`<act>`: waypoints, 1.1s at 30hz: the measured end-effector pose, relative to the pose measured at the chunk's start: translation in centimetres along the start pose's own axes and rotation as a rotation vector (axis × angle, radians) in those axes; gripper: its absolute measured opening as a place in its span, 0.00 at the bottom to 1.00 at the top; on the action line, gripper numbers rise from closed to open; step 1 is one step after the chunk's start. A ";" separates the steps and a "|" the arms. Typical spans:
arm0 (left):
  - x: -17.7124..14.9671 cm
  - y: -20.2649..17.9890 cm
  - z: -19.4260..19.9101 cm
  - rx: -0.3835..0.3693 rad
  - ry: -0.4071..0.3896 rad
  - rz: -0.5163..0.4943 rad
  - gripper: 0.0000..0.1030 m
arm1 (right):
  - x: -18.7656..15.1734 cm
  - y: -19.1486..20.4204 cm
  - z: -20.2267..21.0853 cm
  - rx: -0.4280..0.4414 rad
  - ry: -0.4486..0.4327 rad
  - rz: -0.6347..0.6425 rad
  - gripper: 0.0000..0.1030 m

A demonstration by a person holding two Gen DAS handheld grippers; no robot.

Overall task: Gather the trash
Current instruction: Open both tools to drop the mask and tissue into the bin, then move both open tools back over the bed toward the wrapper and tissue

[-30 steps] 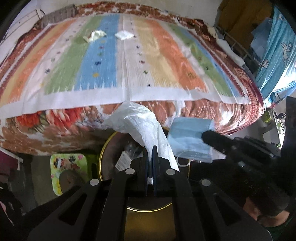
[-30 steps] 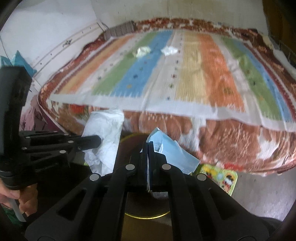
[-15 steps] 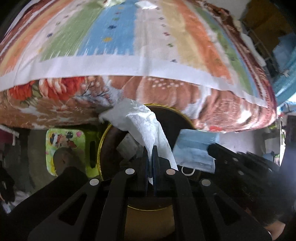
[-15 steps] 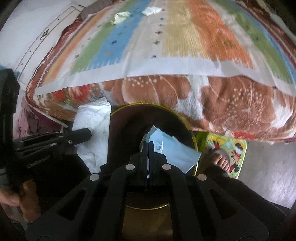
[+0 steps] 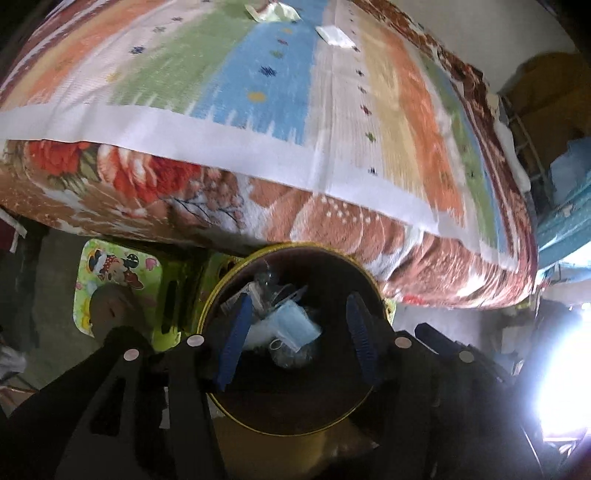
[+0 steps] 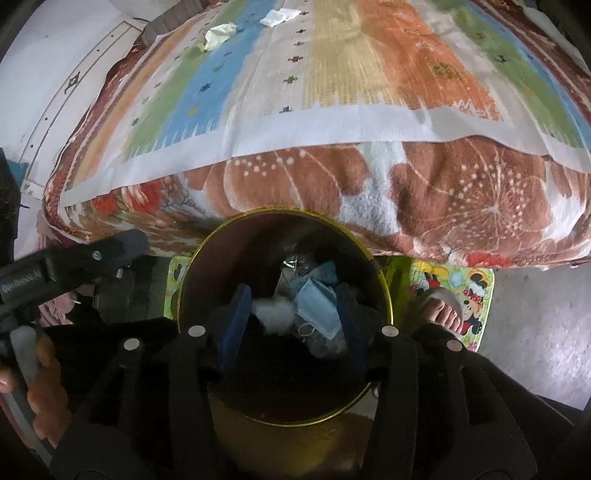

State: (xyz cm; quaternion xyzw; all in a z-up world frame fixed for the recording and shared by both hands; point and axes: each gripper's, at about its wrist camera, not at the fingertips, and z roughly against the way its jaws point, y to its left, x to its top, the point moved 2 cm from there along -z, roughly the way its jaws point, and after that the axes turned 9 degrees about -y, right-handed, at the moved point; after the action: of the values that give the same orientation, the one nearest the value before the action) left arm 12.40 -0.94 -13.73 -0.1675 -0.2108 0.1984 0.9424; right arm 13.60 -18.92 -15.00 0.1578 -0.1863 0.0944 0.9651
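Striped cloth in orange, green, blue and cream covers the bed (image 6: 332,74), over a brown floral blanket (image 6: 461,192) that hangs down the near side. Just below that edge stands the bin (image 6: 384,295): round, dark inside, with a yellow rim. Inside it lie a pale blue face mask (image 6: 317,306) with its ear loop showing, a white crumpled tissue (image 6: 271,308) beside it, and some clear plastic wrapping underneath. Two more scraps remain far up on the bed: a yellowish crumpled paper (image 6: 219,35) and a white tissue (image 6: 279,16), near each other but apart.

Left hand-held gripper (image 5: 295,339): above the bin mouth, jaws opening, blue pads apart, nothing clamped; the mask lies below the gap. Right hand-held gripper (image 6: 291,325): also over the bin, jaws opening, nothing gripped.
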 end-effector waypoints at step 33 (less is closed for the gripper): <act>13.7 2.1 2.8 0.123 -0.391 0.013 0.95 | 12.4 3.2 4.6 0.020 -0.383 0.213 0.92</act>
State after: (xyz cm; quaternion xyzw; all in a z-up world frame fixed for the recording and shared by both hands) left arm 21.84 7.56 -7.63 -0.0690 -0.3761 0.2456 0.8908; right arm 22.65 -15.98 -5.26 0.1621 -0.3810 0.1658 0.8950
